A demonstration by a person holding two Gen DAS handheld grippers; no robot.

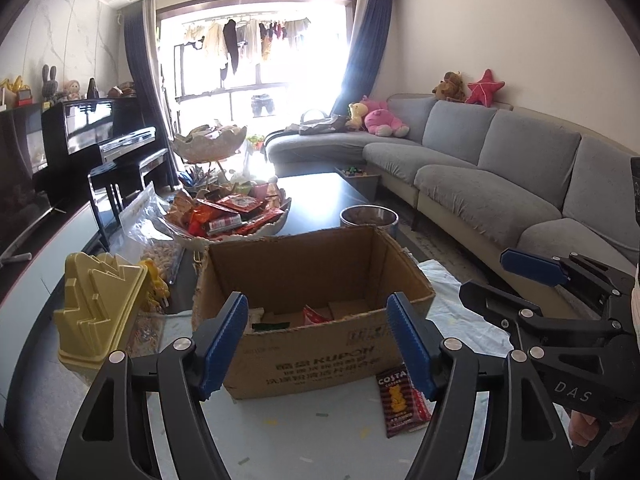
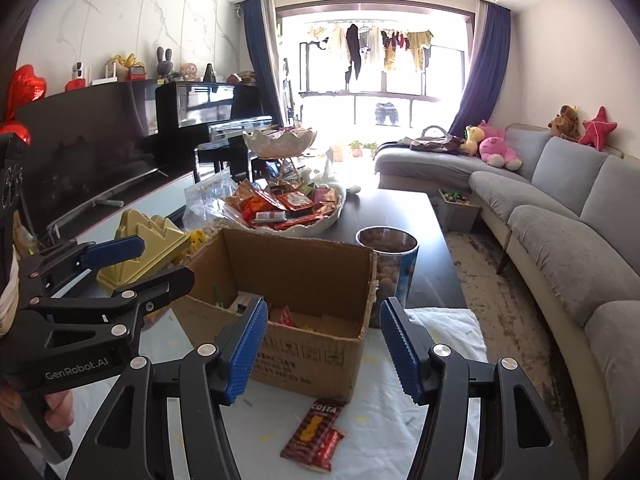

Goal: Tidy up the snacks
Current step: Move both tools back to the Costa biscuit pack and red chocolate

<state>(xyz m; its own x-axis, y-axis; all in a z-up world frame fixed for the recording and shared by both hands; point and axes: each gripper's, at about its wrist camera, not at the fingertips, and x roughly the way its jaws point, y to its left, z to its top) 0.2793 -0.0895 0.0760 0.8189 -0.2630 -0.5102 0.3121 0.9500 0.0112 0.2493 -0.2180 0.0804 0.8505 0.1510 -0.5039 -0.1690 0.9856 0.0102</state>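
My left gripper (image 1: 318,340) hangs with its blue pads spread wide and nothing between them, framing the open cardboard box (image 1: 312,320) that sits dead ahead at twelve o'clock. My right gripper (image 2: 322,344) is just as wide and just as empty, with the box's near corner between its fingers. Inside the box I can make out a few packets, one red, though the rest is too shadowed to name. On the pale cloth (image 2: 400,420) in front of the box, at about five o'clock in my left view, lies a dark Costa snack packet (image 1: 402,404), flat, near the box and touching neither pad. Beyond the box at eleven o'clock a white tiered bowl (image 1: 276,226) is heaped with red and orange wrappers. A metal-rimmed tub (image 1: 370,218) stands at one o'clock behind the box, a yellow moulded container (image 1: 100,308) at nine o'clock beside it, and a clear bag of nuts (image 1: 154,236) further back.
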